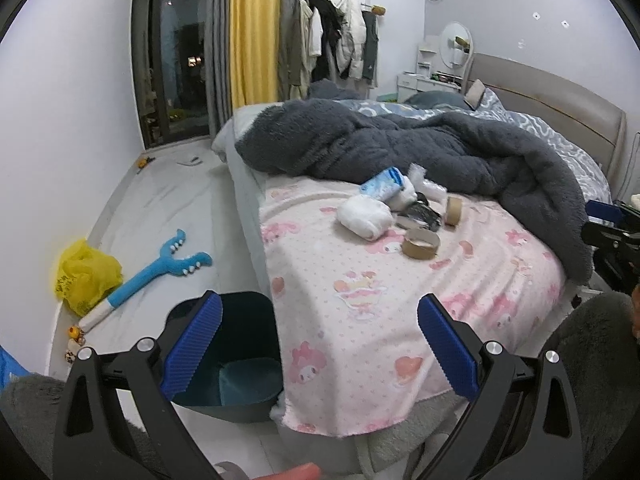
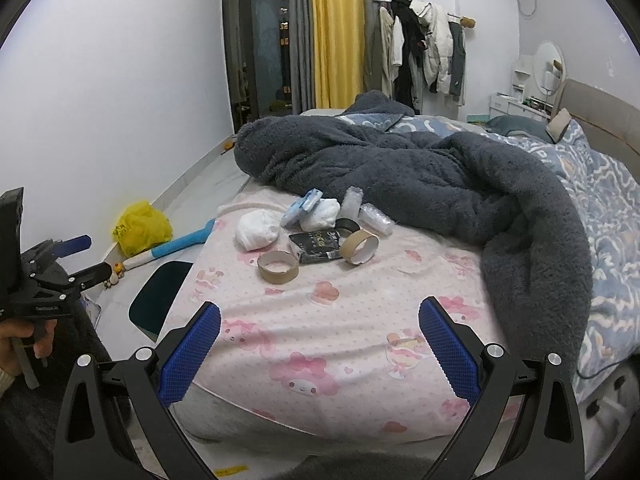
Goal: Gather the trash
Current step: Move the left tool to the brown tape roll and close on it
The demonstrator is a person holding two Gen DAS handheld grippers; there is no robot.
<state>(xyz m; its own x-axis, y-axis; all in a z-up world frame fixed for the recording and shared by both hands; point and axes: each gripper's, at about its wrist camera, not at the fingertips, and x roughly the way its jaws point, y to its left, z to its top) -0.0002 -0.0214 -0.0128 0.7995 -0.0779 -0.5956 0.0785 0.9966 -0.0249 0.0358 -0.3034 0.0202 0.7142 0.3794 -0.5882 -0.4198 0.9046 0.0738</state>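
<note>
Trash lies in a heap on the pink blanket [image 2: 320,320] of the bed: a white crumpled wad [image 2: 256,231] [image 1: 364,215], two cardboard tape rings [image 2: 277,267] [image 2: 359,247], a black packet [image 2: 318,245], a blue-white tissue pack [image 2: 301,208] and clear plastic wrap [image 2: 374,218]. A dark bin [image 1: 236,360] stands on the floor at the bed's left corner. My left gripper [image 1: 320,344] is open and empty, above the bin and bed edge. My right gripper [image 2: 320,344] is open and empty, over the blanket's near end, short of the heap.
A dark grey fluffy duvet [image 2: 440,176] is bunched behind the trash. On the floor left of the bed lie a yellow plastic bag [image 1: 86,274] and a blue plush toy [image 1: 160,270]. A clothes rack [image 2: 420,48] and a dressing table [image 2: 532,96] stand at the back.
</note>
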